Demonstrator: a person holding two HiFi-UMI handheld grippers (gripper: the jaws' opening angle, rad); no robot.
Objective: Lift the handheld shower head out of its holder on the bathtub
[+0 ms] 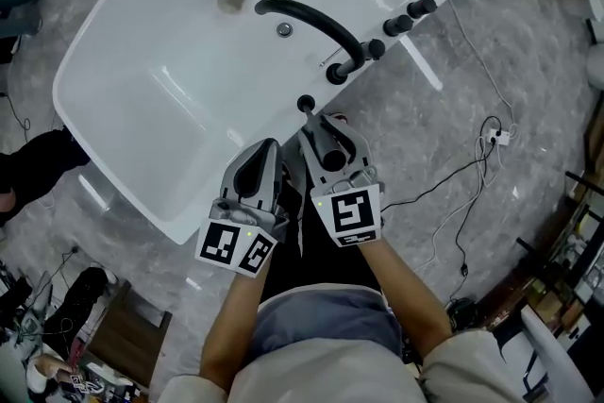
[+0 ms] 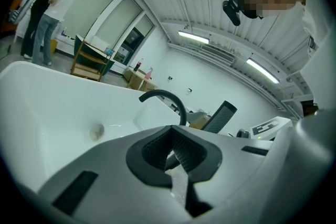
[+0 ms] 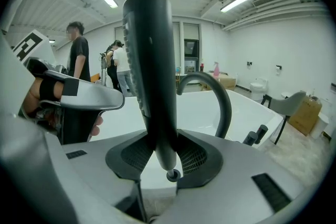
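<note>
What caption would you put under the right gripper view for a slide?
Right gripper clamped on the black shower head, held upright before the spout and white tub.

Both forearms side by side, left gripper (image 1: pixel 262 154) fingers together (empty), right gripper (image 1: pixel 323 129) clamped on shower head (image 3: pixel 149 60)

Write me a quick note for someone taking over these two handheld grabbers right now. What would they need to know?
Left gripper: fingers together, empty, over the bathtub's near edge.
Right gripper: fingers clamped on the black shower head, held upright.
Done: the shower head looks clear of what seems to be its small black holder on the rim, near the spout.
Left: the lift looks about finished, so just keep the grip steady.
</note>
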